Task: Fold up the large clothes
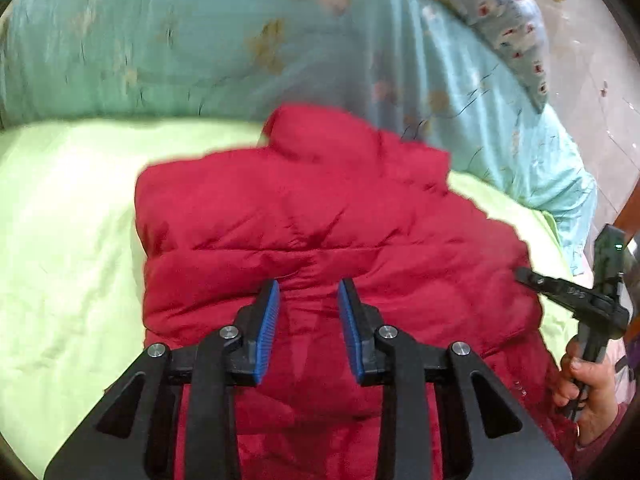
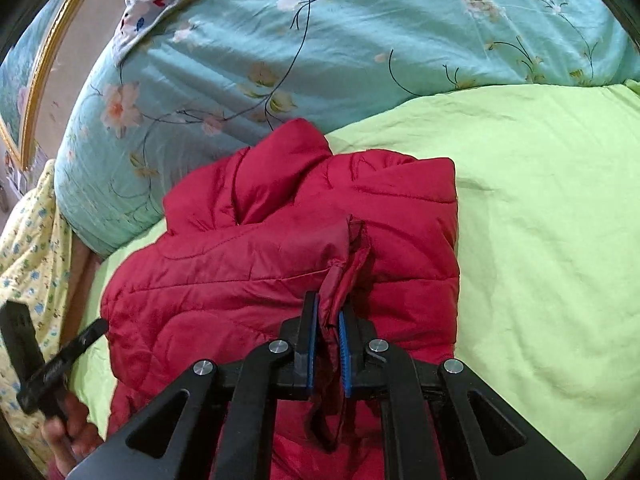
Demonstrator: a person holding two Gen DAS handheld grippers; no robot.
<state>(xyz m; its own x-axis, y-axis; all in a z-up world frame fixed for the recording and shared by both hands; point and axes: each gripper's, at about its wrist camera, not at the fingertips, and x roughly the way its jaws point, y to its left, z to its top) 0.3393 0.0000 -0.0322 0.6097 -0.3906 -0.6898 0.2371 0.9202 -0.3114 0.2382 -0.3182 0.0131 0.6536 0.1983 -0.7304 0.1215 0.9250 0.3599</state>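
Blue-padded right claw at lower centre pinches a fold of the red puffer jacket; left claw hovers parted above it on the green bed sheet.

A light green sheet covers the bed. Behind it lies a bulky turquoise quilt printed with flowers and dark stems. A pale patterned pillow rests on the quilt, and a gold-edged frame stands near it.
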